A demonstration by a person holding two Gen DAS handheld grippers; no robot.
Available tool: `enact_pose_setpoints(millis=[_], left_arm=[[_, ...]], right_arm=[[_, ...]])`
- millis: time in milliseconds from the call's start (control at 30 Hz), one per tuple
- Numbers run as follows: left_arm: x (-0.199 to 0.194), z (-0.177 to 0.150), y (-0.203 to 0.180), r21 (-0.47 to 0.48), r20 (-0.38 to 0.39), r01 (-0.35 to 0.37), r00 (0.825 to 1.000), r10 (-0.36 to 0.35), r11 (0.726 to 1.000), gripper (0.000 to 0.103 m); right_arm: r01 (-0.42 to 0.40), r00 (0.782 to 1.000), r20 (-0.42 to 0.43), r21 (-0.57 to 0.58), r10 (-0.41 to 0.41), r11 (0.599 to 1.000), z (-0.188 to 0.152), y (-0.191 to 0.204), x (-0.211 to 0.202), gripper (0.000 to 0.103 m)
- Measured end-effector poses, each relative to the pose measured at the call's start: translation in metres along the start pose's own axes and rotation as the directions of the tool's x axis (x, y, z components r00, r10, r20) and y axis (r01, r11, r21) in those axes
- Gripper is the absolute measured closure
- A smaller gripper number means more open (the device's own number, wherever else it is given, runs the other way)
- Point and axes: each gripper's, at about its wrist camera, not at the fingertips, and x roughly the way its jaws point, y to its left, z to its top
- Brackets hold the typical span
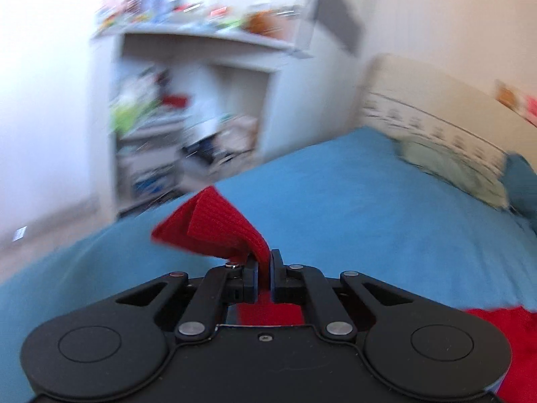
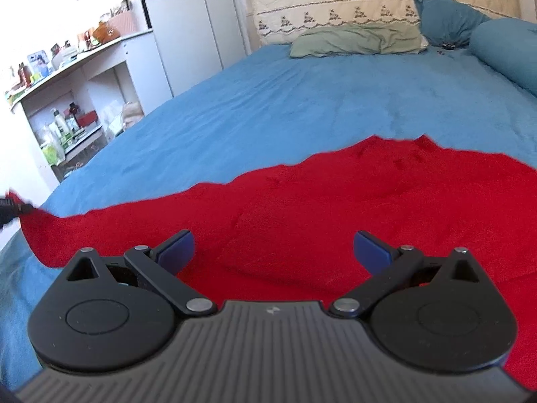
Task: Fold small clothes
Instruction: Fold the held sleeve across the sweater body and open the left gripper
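A red knit garment (image 2: pixel 335 208) lies spread on the blue bedspread (image 2: pixel 302 100). My left gripper (image 1: pixel 264 262) is shut on one end of the red garment (image 1: pixel 214 225) and holds it lifted above the bed; the pinched cloth sticks up past the jaws. In the right wrist view the left gripper's tip shows at the far left edge (image 2: pixel 13 210), holding the garment's left corner. My right gripper (image 2: pixel 273 252) is open and empty, hovering just above the middle of the garment.
A white shelf unit (image 2: pixel 84 77) with bottles and clutter stands left of the bed. A green pillow (image 2: pixel 355 40), blue pillows (image 2: pixel 470 27) and a cream headboard (image 2: pixel 369 0) are at the far end. The left wrist view is motion-blurred.
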Motion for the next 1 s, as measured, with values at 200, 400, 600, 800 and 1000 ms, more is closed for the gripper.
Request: enact_pose_setpoints(millis=[200, 400, 600, 800, 1000], left_arm=[[-0.034, 0.016, -0.153, 0.21, 0.013, 0.207, 0.977, -0.214, 0.956, 0.097], [-0.059, -0.051, -0.308, 0.365, -0.125, 0.436, 0.899, -0.42, 0.823, 0.097], [-0.05, -0.159, -0.394, 0.407, -0.334, 0.533, 0.843, -0.422, 0.742, 0.097], [-0.04, -0.2, -0.398, 0.443, -0.381, 0.522, 0.846, -0.374, 0.729, 0.094], [-0.067, -0.178, -0.379, 0.507, -0.351, 0.562, 0.827, -0.438, 0.654, 0.026]], right_arm=[[0.062, 0.995, 0.078, 0.029, -0.064, 0.998, 0.03, -0.056, -0.039, 0.0], [0.201, 0.972, 0.111, 0.074, -0.209, 0.977, 0.04, -0.129, -0.08, 0.0], [0.248, 0.964, 0.047, 0.192, -0.261, 0.949, 0.022, -0.204, -0.098, 0.0], [0.236, 0.969, 0.008, 0.245, -0.246, 0.94, -0.009, -0.242, -0.102, 0.0], [0.201, 0.977, 0.012, 0.245, -0.211, 0.948, -0.009, -0.236, -0.102, 0.0]])
